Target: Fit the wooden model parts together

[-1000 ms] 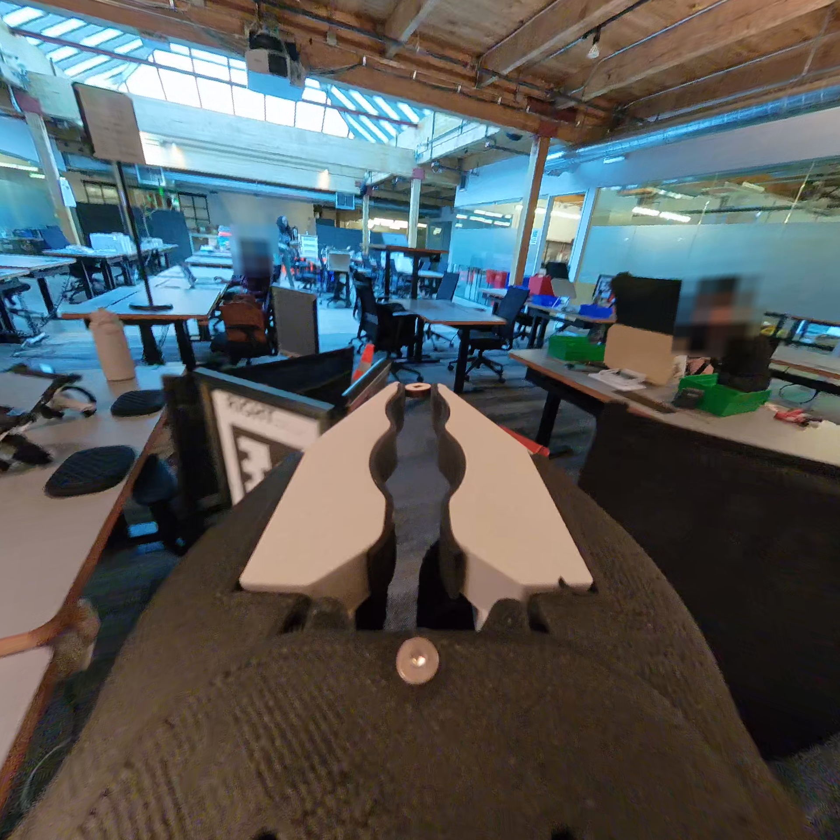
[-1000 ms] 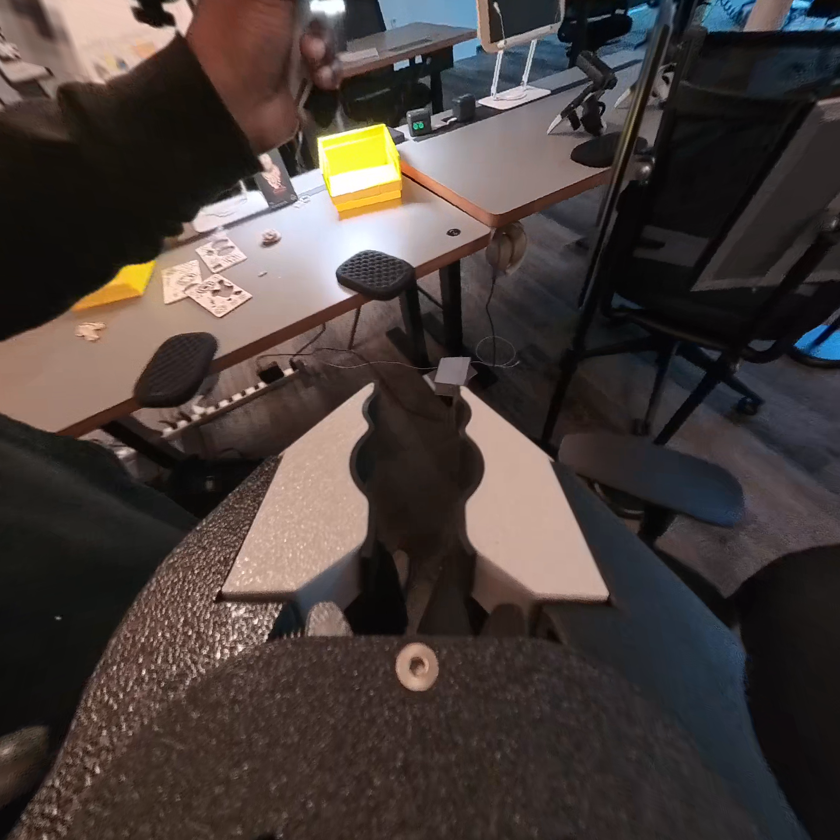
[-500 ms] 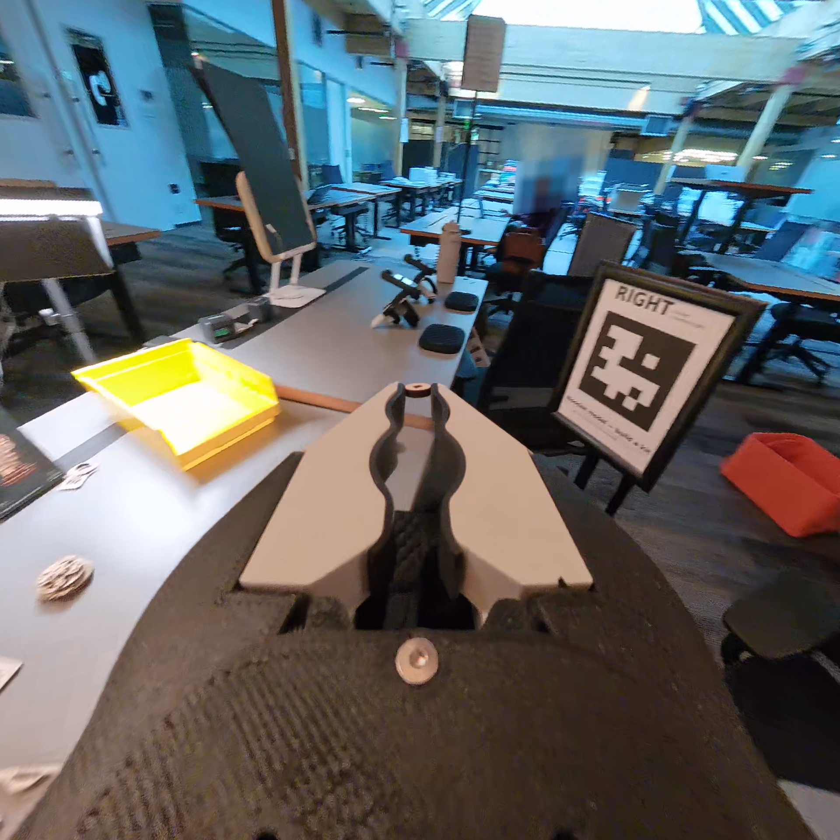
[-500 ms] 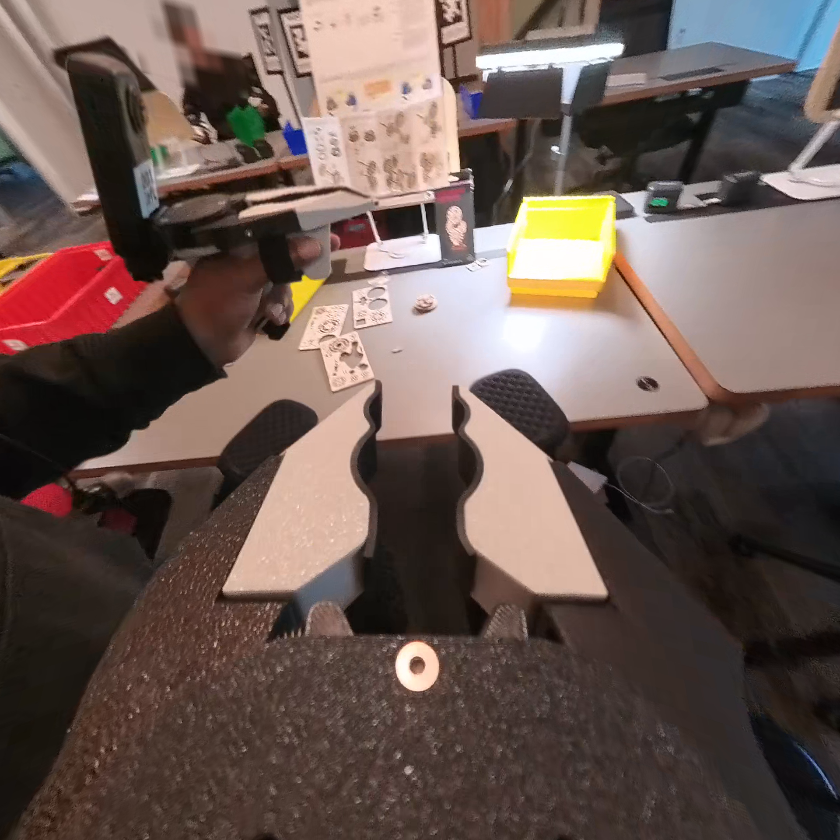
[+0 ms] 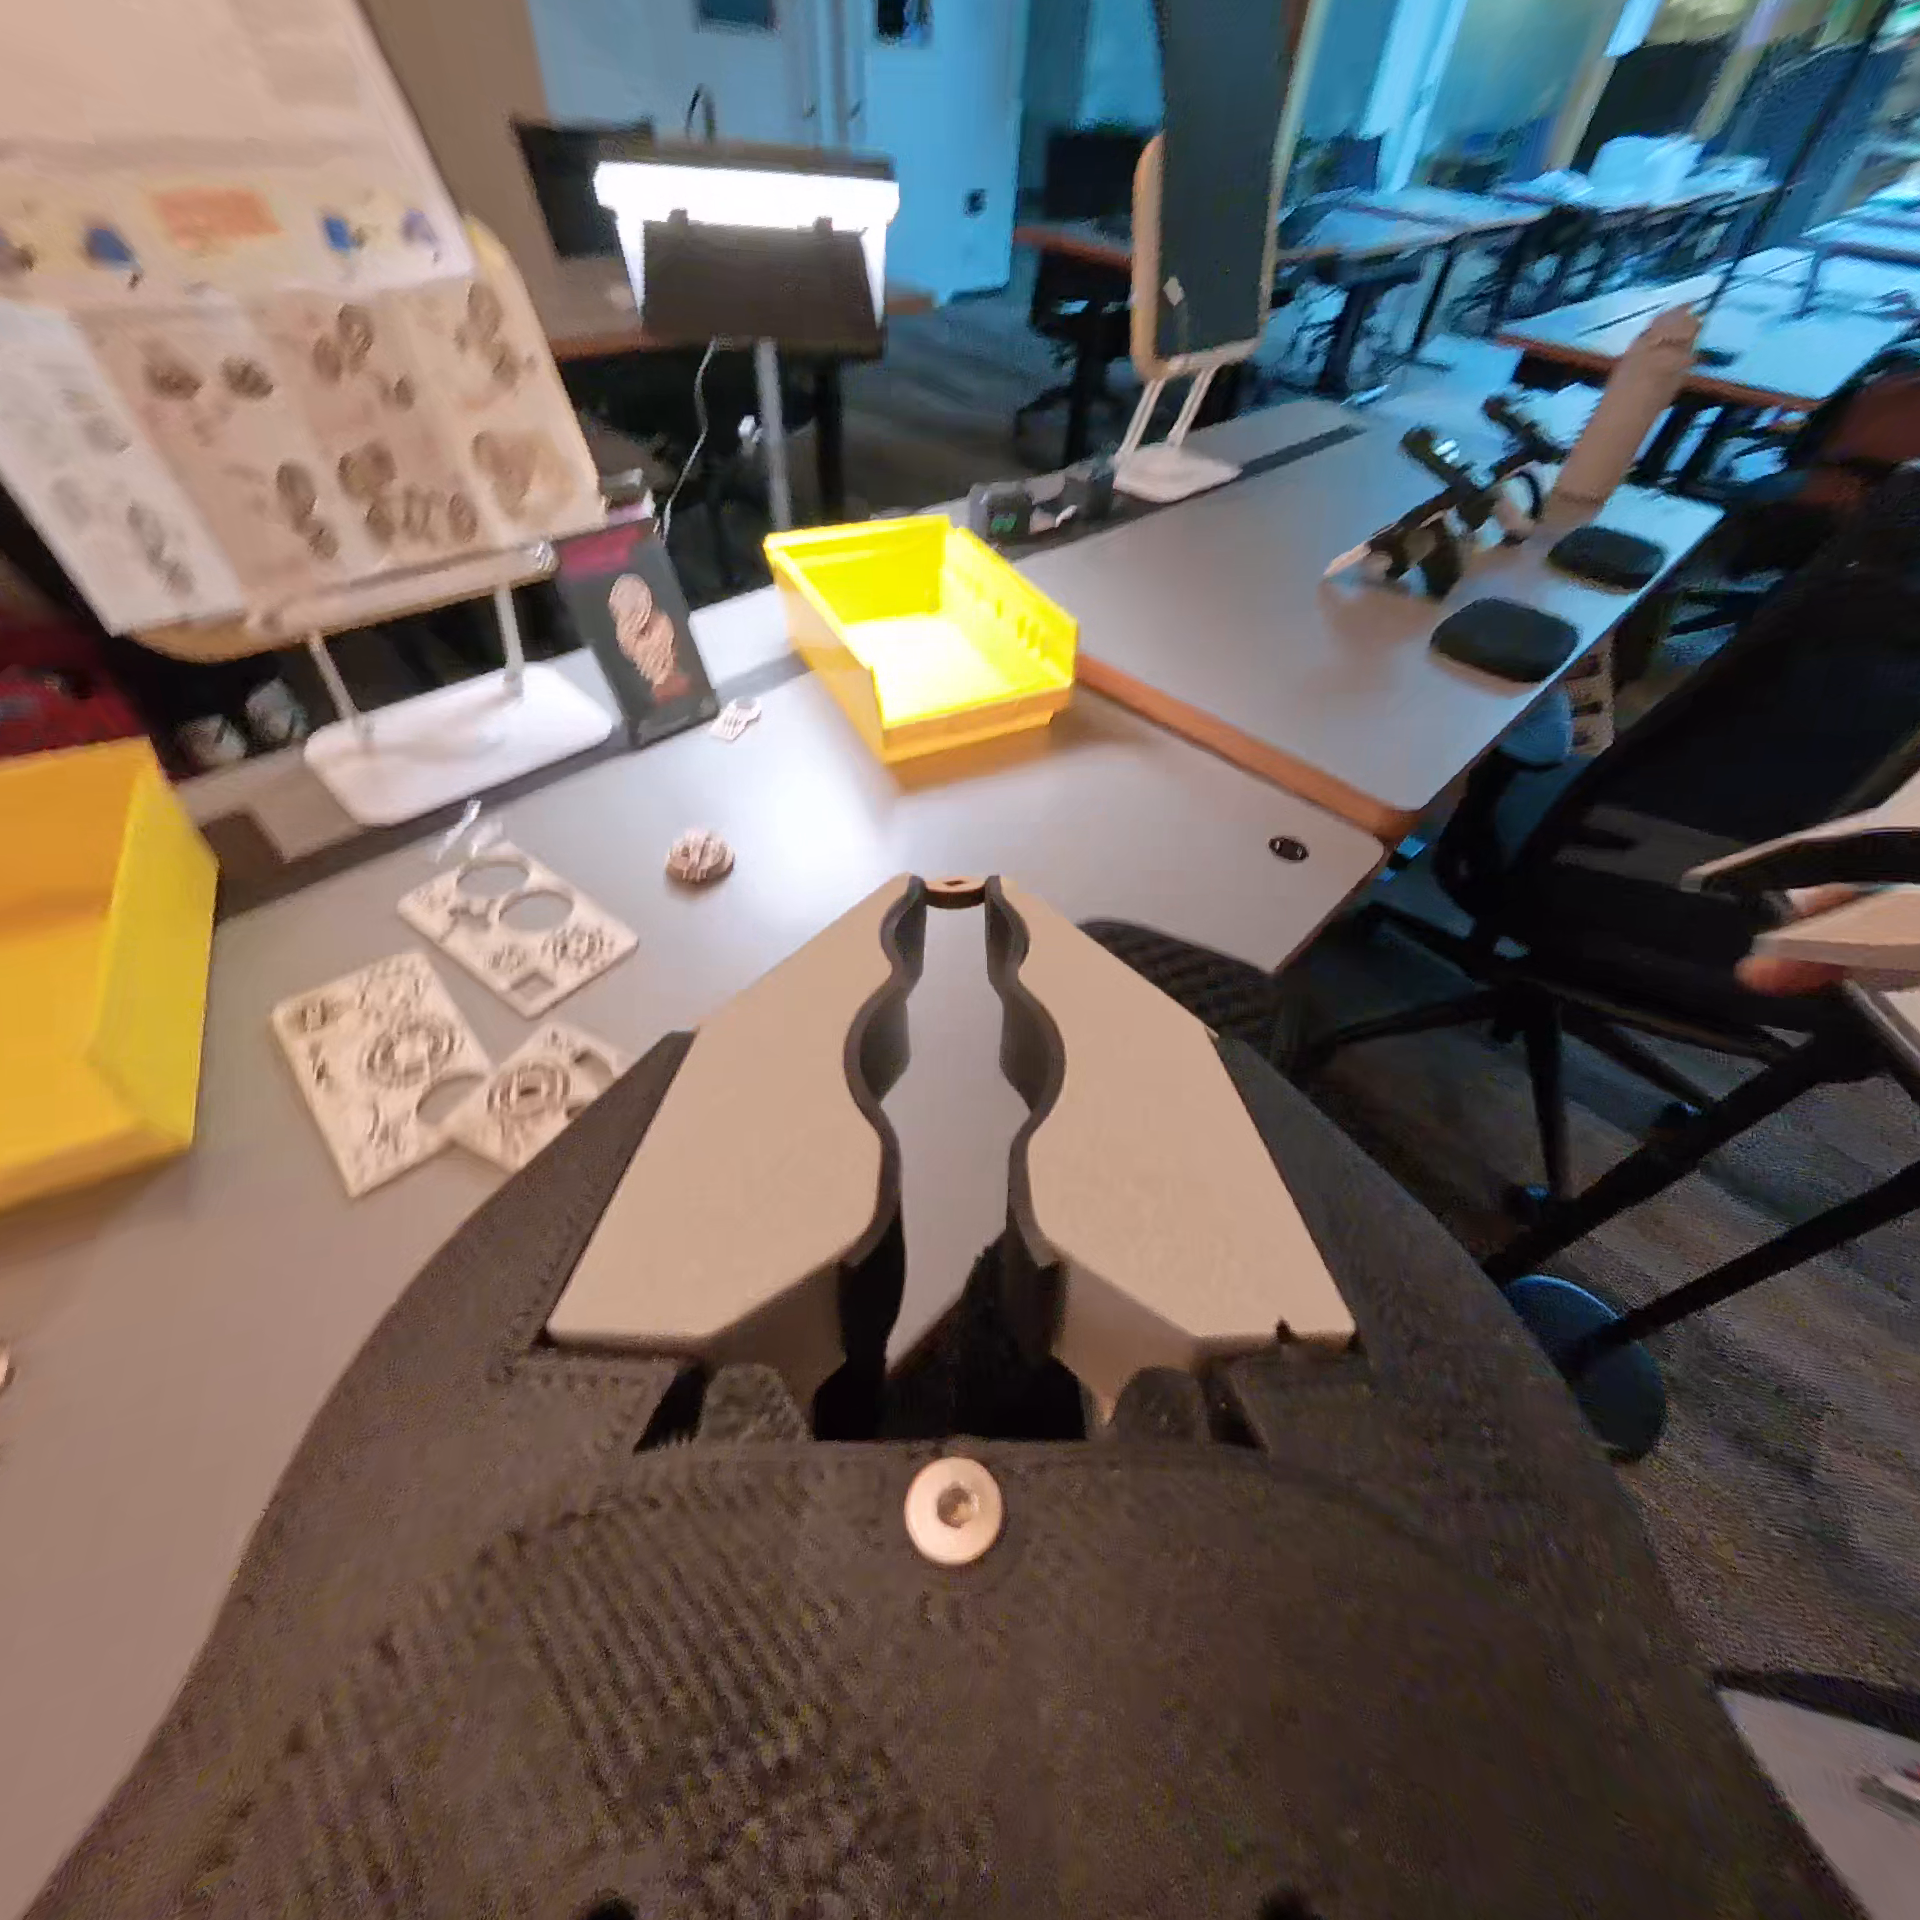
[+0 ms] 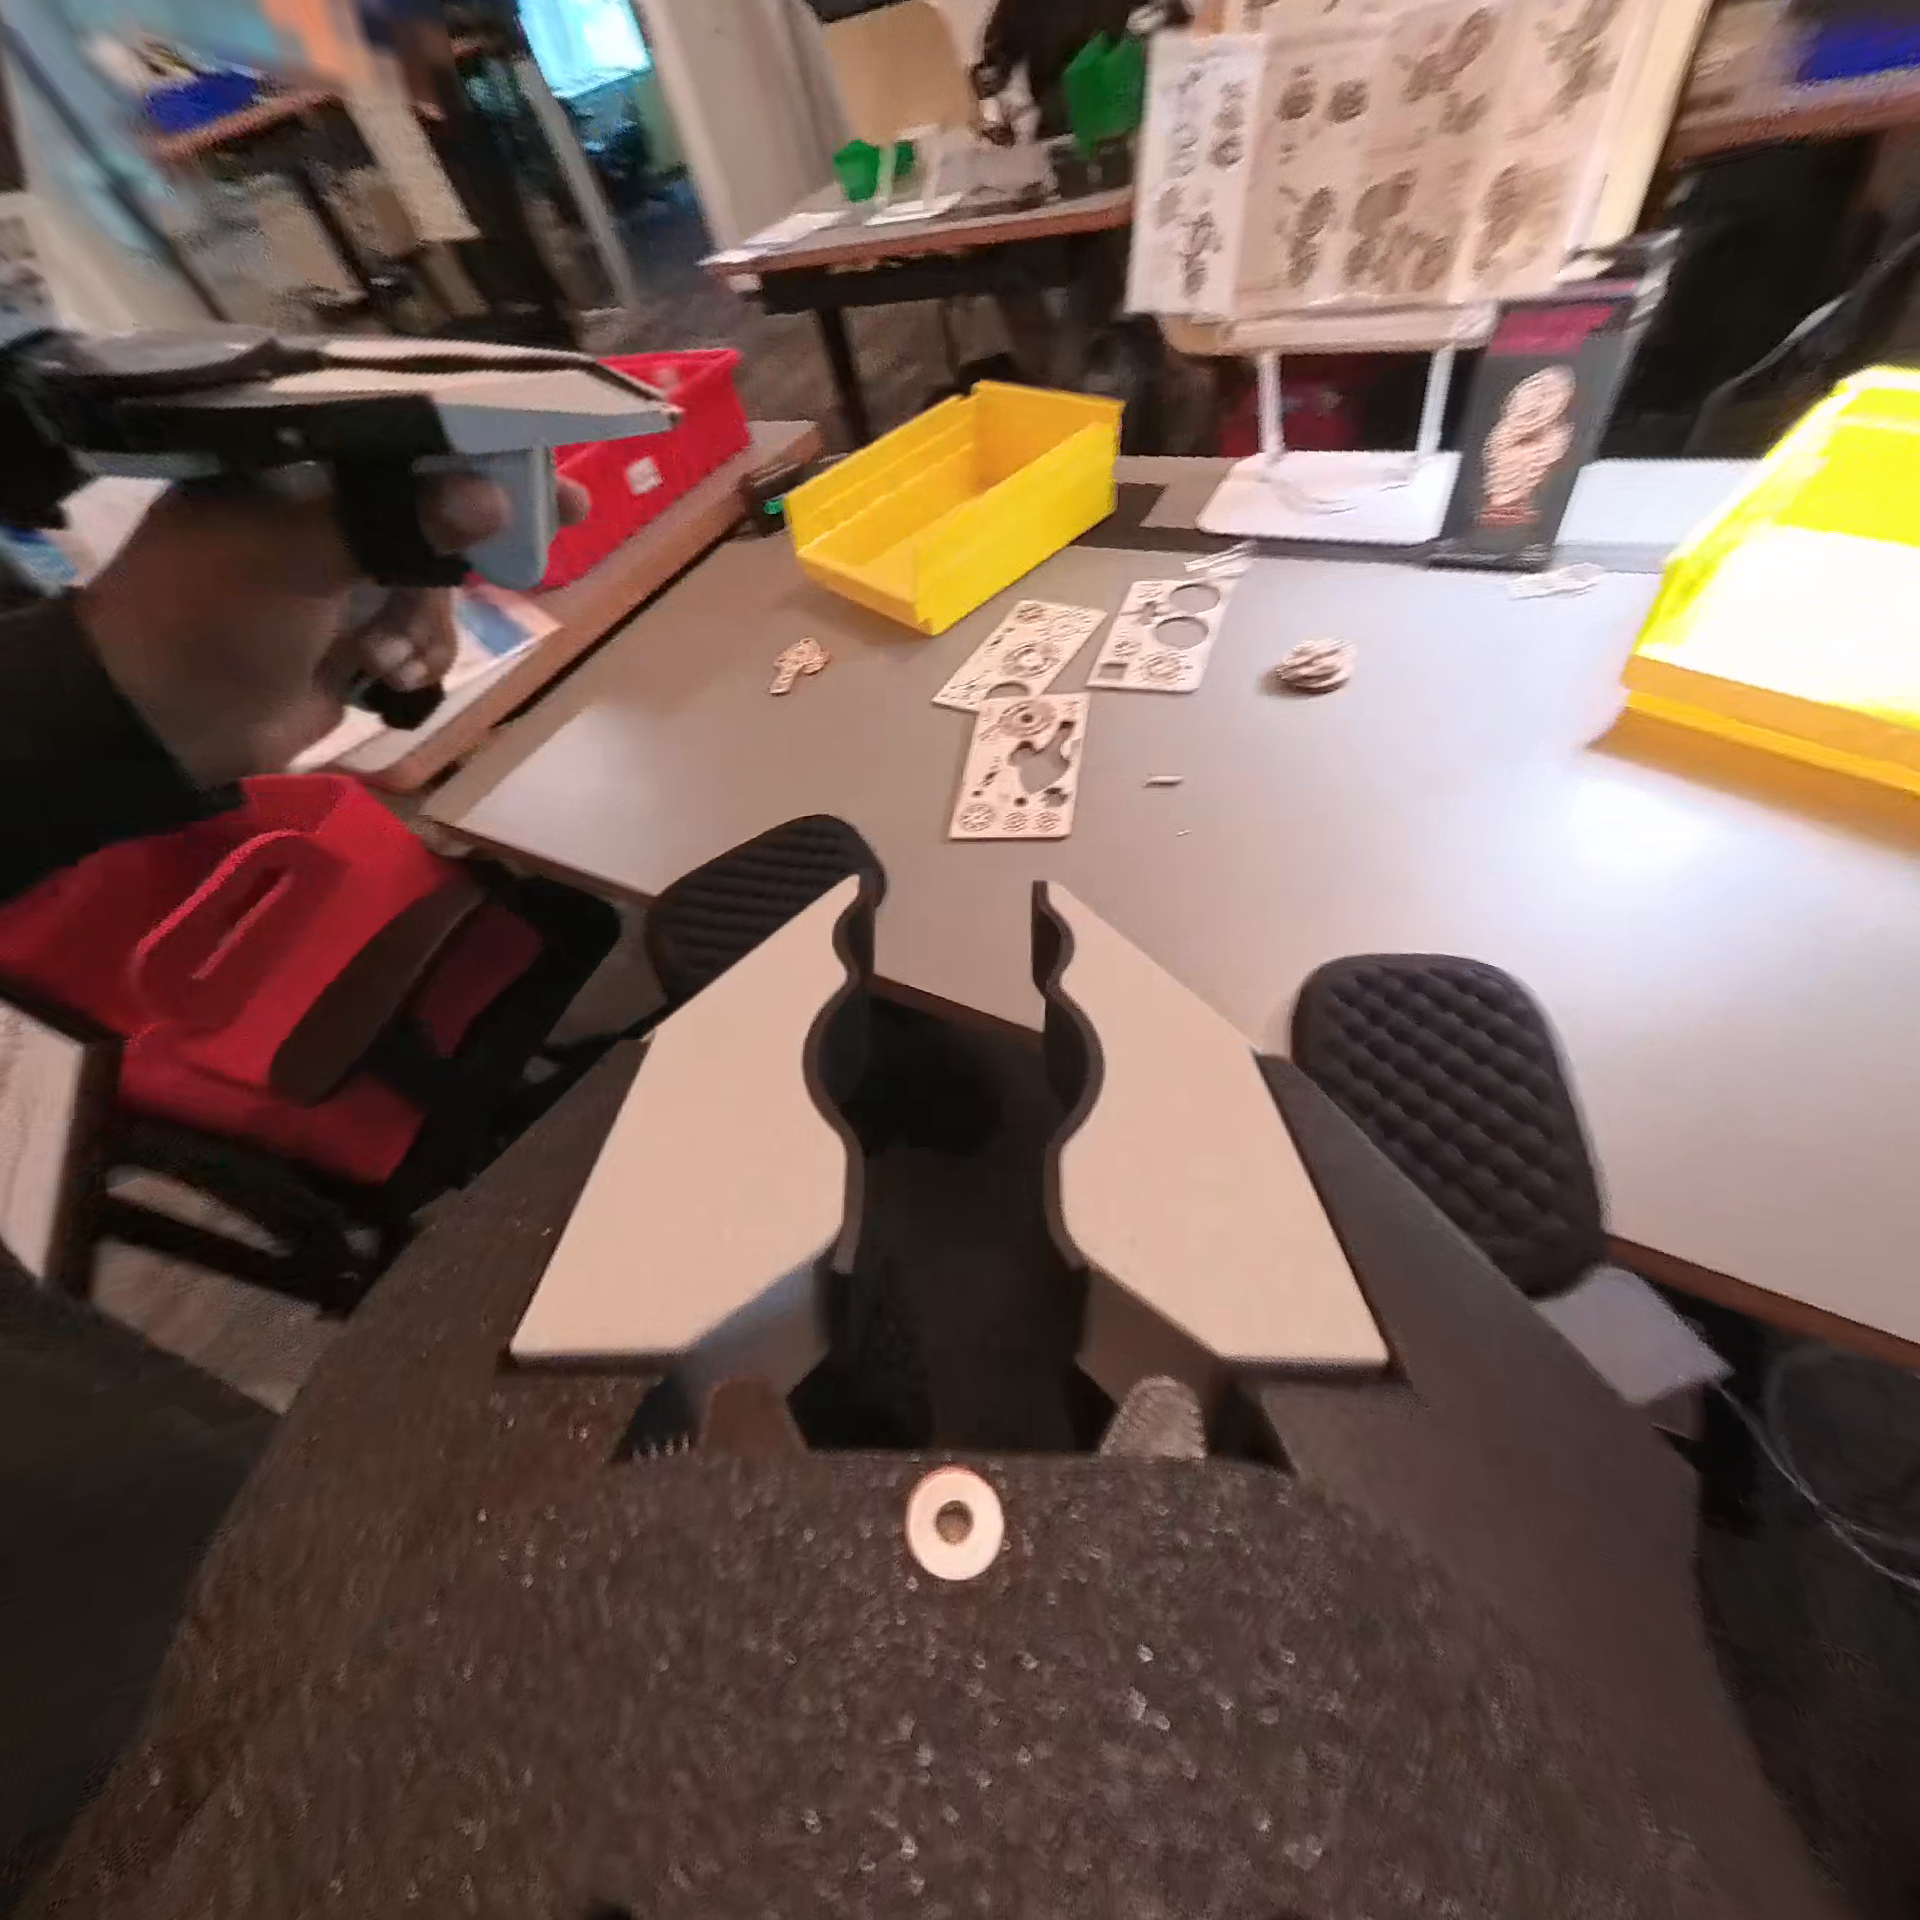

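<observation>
small wooden ring (image 5: 954, 889) pinched at the very tips of the left tongs (image 5: 954, 896), held up in the air above the near edge of the grey bench (image 5: 935, 810); left tongs pressed nearly together on it, only the narrow wavy gap left between the fingers; three flat wooden part sheets (image 5: 416, 1049) lie on the bench to the left of the left tongs, cut-outs visible, two overlapping at a corner, the third (image 6: 1162, 634) just beside them; part-built round wooden model (image 5: 699, 858) sits on the bench alone, near the sheets but apart; another small loose wooden piece (image 6: 798, 663) lies on the bench left of the sheets in the right wrist view; right tongs (image 6: 948, 904) spread wide, nothing between the fingers, hovering off the bench's near edge above a black chair armrest (image 6: 764, 894); second armrest (image 6: 1444, 1101) to its right; left tongs also seen side-on at far left of the right wrist view, gripped by a hand (image 6: 260, 613) in a dark sleeve; yellow bin (image 5: 925, 623) on the bench behind the model; second yellow bin (image 5: 83, 956) at the left edge; dark box (image 5: 649, 634) upright by a white stand (image 5: 457, 727) carrying an instruction sheet (image 5: 260, 395); red crates (image 6: 260, 966) left of the bench; background blurred
</observation>
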### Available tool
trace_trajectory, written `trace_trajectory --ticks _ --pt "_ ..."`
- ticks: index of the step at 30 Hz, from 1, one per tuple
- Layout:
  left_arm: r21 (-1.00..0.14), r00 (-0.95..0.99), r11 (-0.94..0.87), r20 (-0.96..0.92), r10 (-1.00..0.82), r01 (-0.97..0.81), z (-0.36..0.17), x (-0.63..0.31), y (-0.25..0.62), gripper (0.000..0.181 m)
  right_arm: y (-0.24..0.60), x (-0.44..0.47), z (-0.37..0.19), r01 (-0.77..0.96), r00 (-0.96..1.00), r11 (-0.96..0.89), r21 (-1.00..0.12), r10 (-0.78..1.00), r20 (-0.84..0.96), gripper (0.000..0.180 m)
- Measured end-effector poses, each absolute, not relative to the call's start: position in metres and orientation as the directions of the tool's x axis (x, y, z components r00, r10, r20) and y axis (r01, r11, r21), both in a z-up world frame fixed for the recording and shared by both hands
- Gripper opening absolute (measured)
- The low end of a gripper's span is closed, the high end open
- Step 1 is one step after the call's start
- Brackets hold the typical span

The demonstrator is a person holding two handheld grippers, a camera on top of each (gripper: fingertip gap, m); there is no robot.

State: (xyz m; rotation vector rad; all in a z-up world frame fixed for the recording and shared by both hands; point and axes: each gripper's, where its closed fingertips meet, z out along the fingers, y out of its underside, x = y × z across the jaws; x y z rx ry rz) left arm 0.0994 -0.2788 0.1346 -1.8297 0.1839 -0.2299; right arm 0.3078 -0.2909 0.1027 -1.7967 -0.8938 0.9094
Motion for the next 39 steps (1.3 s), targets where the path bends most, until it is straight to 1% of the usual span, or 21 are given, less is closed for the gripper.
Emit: trace_trajectory --ticks 2,5,8,10,12,14,18,20,21,22,24,25,26,28,31,33,36,37,39 --pt "-0.947 0.973 -0.319 0.096 -0.211 0.024 0.119 0.108 -0.305 0.009 -0.287 0.299 0.082 0.194 0.386 -0.359 -0.913 0.884 -0.265 0.029" --pt "-0.931 0.974 -0.364 0.078 -0.210 -0.004 0.100 0.131 -0.331 0.009 -0.287 0.297 0.084 0.199 0.350 -0.283 -0.938 0.915 -0.201 0.029" --pt "-0.959 0.975 -0.277 0.114 -0.192 0.058 0.100 0.158 -0.336 0.009 -0.300 0.305 0.086 0.217 0.351 -0.245 -0.945 0.923 -0.159 0.030" --pt "-0.977 0.974 -0.204 0.099 -0.205 0.057 0.089 0.183 -0.339 0.009 -0.314 0.312 0.069 0.235 0.338 -0.235 -0.943 0.930 -0.147 0.032" --pt "-0.989 0.970 -0.135 0.087 -0.227 0.057 0.063 0.210 -0.346 0.009 -0.328 0.319 0.034 0.271 0.319 -0.197 -0.942 0.942 -0.106 0.035" --pt "-0.998 0.974 -0.060 0.048 -0.223 0.035 0.024 0.231 -0.361 0.009 -0.344 0.324 -0.013 0.290 0.285 -0.138 -0.947 0.957 -0.052 0.038" --pt "-0.998 0.989 0.060 0.014 -0.149 0.023 -0.061 0.264 -0.420 0.009 -0.406 0.349 -0.107 0.257 0.140 -0.065 -0.964 0.990 -0.030 0.038" --pt "-0.994 0.994 0.105 0.026 -0.106 0.037 -0.094 0.284 -0.464 0.009 -0.443 0.380 -0.145 0.268 0.028 -0.004 -0.963 1.000 0.004 0.038" --pt "-0.993 0.994 0.104 0.047 -0.103 0.057 -0.109 0.297 -0.486 0.009 -0.459 0.398 -0.159 0.271 -0.007 0.018 -0.962 1.000 0.017 0.038" --pt "-0.991 0.988 0.062 0.109 -0.113 0.117 -0.124 0.311 -0.505 0.009 -0.472 0.415 -0.168 0.280 -0.018 0.012 -0.960 1.000 0.008 0.039" --pt "-0.946 0.933 0.007 0.318 -0.168 0.324 -0.134 0.336 -0.537 0.009 -0.498 0.447 -0.175 0.326 0.009 -0.058 -0.944 0.998 -0.058 0.042" --pt "-0.918 0.909 -0.039 0.396 -0.131 0.395 -0.139 0.337 -0.548 0.009 -0.506 0.461 -0.176 0.339 0.037 -0.055 -0.939 0.998 -0.045 0.042" --pt "-0.905 0.904 -0.072 0.423 -0.069 0.418 -0.142 0.333 -0.558 0.009 -0.512 0.473 -0.177 0.365 0.060 -0.038 -0.930 0.998 -0.017 0.042" --pt "-0.924 0.925 -0.086 0.377 -0.046 0.372 -0.127 0.334 -0.575 0.009 -0.526 0.488 -0.166 0.378 0.055 -0.051 -0.924 0.998 -0.033 0.045" --pt "-0.978 0.982 -0.093 0.187 -0.021 0.184 -0.104 0.334 -0.598 0.009 -0.539 0.503 -0.135 0.306 0.051 -0.004 -0.952 0.999 0.012 0.047" --pt "-0.983 0.984 -0.063 0.175 -0.024 0.173 -0.099 0.340 -0.611 0.009 -0.550 0.512 -0.127 0.259 0.065 -0.008 -0.966 0.998 0.009 0.049" --pt "-0.968 0.969 -0.043 0.247 0.003 0.247 -0.109 0.344 -0.616 0.009 -0.566 0.526 -0.128 0.228 0.078 -0.043 -0.973 0.997 -0.026 0.050" --pt "-0.968 0.970 -0.067 0.242 0.008 0.242 -0.115 0.344 -0.612 0.009 -0.568 0.530 -0.129 0.233 0.076 -0.035 -0.972 0.997 -0.018 0.050" --pt "-0.979 0.985 -0.115 0.170 0.015 0.171 -0.126 0.339 -0.597 0.009 -0.563 0.535 -0.133 0.245 0.082 -0.011 -0.970 0.997 0.010 0.050"
